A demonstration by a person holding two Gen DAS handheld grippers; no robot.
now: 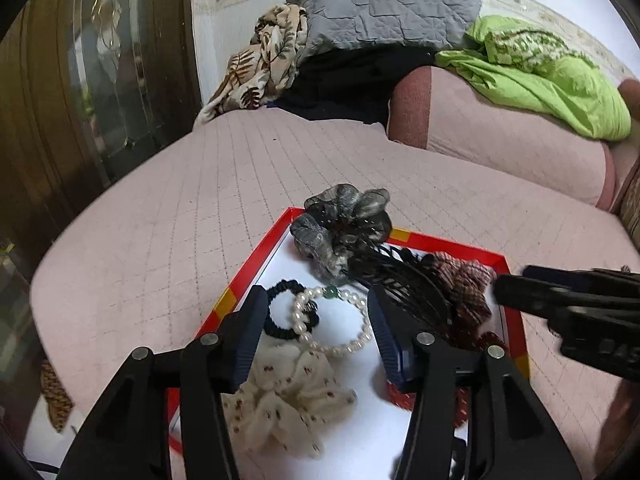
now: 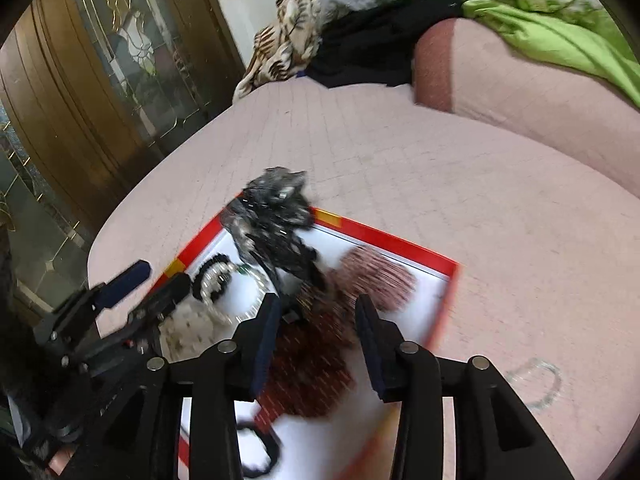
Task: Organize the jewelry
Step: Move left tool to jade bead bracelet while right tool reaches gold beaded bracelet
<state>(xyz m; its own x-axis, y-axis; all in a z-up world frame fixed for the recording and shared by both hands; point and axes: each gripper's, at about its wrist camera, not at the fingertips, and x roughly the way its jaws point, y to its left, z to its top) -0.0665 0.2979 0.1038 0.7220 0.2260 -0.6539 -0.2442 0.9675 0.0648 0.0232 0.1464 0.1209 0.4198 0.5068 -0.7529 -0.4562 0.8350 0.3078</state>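
Observation:
A red-rimmed white tray (image 1: pixel 248 276) lies on the pink quilted bed. In it are a grey scrunchie (image 1: pixel 340 232), a black claw clip (image 1: pixel 400 280), a plaid scrunchie (image 1: pixel 464 288), a black hair tie (image 1: pixel 288 312), a pearl bracelet (image 1: pixel 336 320) with a green bead, a cream dotted scrunchie (image 1: pixel 288 400) and a dark red scrunchie (image 2: pixel 312 360). My left gripper (image 1: pixel 316 296) hangs open above the pearl bracelet, pads touching nothing. My right gripper (image 2: pixel 318 304) is open over the dark red scrunchie in a blurred view. A thin bracelet (image 2: pixel 536 384) lies on the bed right of the tray (image 2: pixel 384 236).
Grey quilted bedding (image 1: pixel 384 4), a leaf-print cloth (image 1: pixel 264 64) and a green cloth (image 1: pixel 540 68) are heaped at the far end over a pink bolster (image 1: pixel 500 132). A wooden door with glass panels (image 2: pixel 100 80) stands left of the bed. The left gripper (image 2: pixel 160 276) shows at the right wrist view's left.

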